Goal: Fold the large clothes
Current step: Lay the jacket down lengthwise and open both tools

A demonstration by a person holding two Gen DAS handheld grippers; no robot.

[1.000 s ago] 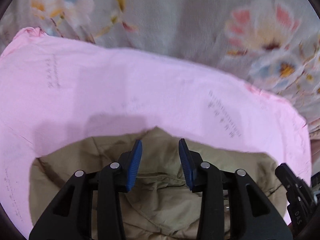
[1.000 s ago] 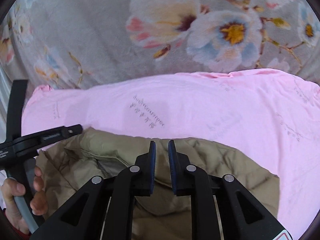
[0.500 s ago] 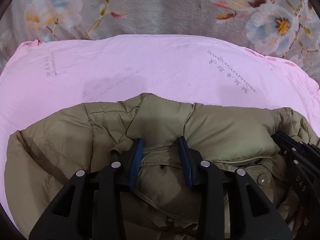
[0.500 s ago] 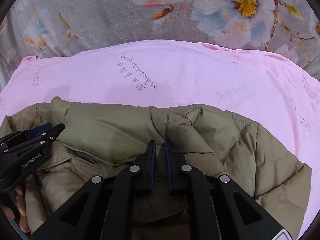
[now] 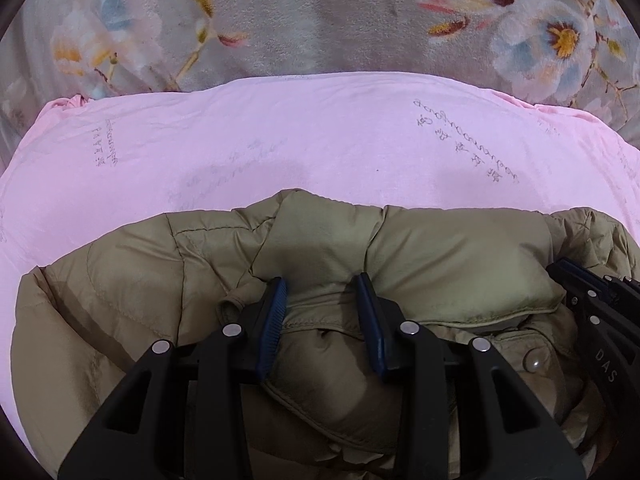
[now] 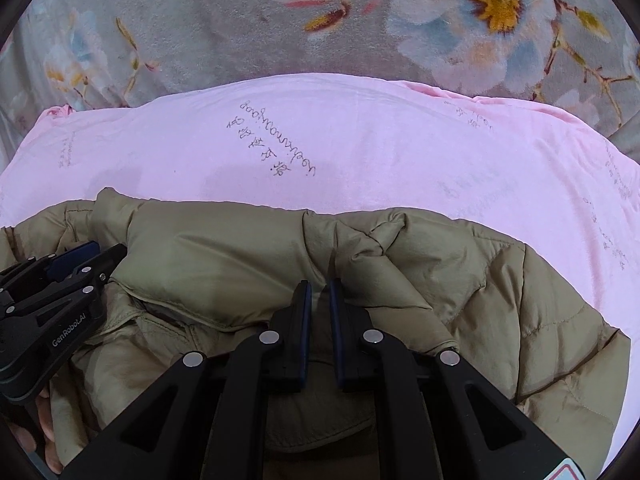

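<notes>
An olive quilted puffer jacket (image 5: 440, 256) lies bunched on a pink sheet (image 5: 320, 148); it also shows in the right wrist view (image 6: 224, 256). My left gripper (image 5: 320, 284) is open, its blue pads straddling jacket fabric near the collar. My right gripper (image 6: 320, 286) has its jaws nearly closed on a fold of the jacket near the collar. Each gripper shows in the other's view: the right one at the right edge (image 5: 592, 304), the left one at the left edge (image 6: 60, 280).
The pink sheet (image 6: 400, 152) with faint grey printed text lies on a grey floral blanket (image 6: 200, 20), which also shows in the left wrist view (image 5: 320, 12). A snap button (image 5: 532, 360) sits on the jacket front. A hand (image 6: 44, 432) shows at lower left.
Both grippers have come down and forward over the jacket, which now fills more of each view. The left gripper stays open; the right stays nearly closed, now with fabric between its jaws.
</notes>
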